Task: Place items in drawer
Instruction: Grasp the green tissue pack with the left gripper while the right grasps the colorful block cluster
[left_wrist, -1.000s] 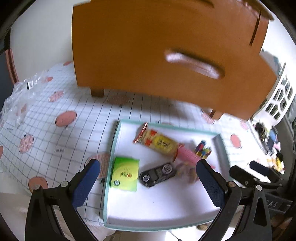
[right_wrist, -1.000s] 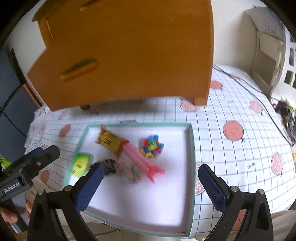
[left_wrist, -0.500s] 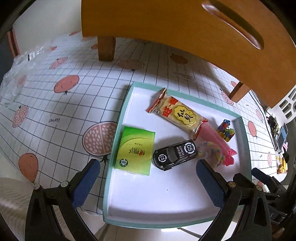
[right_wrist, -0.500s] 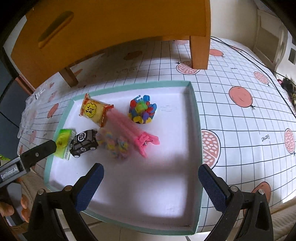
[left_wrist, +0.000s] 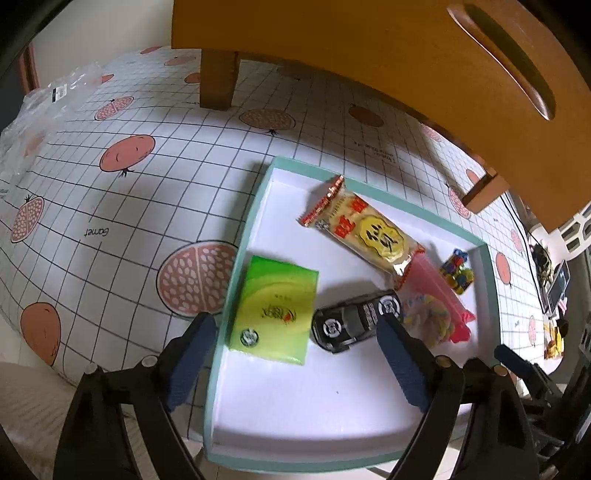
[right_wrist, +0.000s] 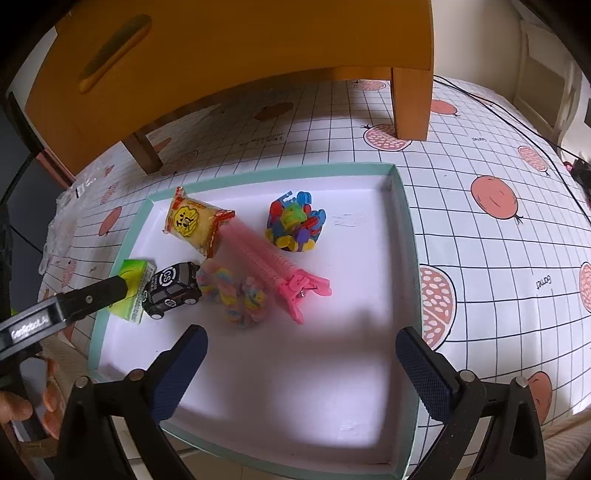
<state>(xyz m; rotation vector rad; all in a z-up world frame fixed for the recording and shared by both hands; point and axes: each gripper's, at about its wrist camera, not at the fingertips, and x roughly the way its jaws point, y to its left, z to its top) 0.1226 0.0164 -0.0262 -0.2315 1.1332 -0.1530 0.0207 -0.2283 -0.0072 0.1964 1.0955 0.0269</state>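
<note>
A teal-rimmed white tray (left_wrist: 458, 456) (right_wrist: 402, 206) lies on the table in front of an orange wooden drawer unit (left_wrist: 369, 55) (right_wrist: 229, 48), its drawer shut. In the tray lie a green packet (left_wrist: 275, 308) (right_wrist: 135, 275), a black toy car (left_wrist: 354, 321) (right_wrist: 171, 290), a yellow snack bag (left_wrist: 365, 230) (right_wrist: 192, 223), a pink clip (left_wrist: 443, 295) (right_wrist: 273, 266), a bag of pastel candy (right_wrist: 236, 291) and a bag of coloured pieces (left_wrist: 456, 271) (right_wrist: 295, 227). My left gripper (left_wrist: 295, 365) hangs open just above the green packet and car. My right gripper (right_wrist: 301, 376) is open over the tray's bare near part.
The tablecloth (left_wrist: 110, 206) (right_wrist: 498, 236) is white with a grid and pomegranate prints. Crumpled clear plastic (left_wrist: 33, 110) lies at the far left. A black cable (right_wrist: 509, 110) runs along the right side. A person's hand (right_wrist: 22, 406) holds the left gripper's handle.
Both grippers have dropped lower and closer to the tray, so the drawer unit has slid up and out of view. The left one now hovers over the green packet and car. Nothing was grasped.
</note>
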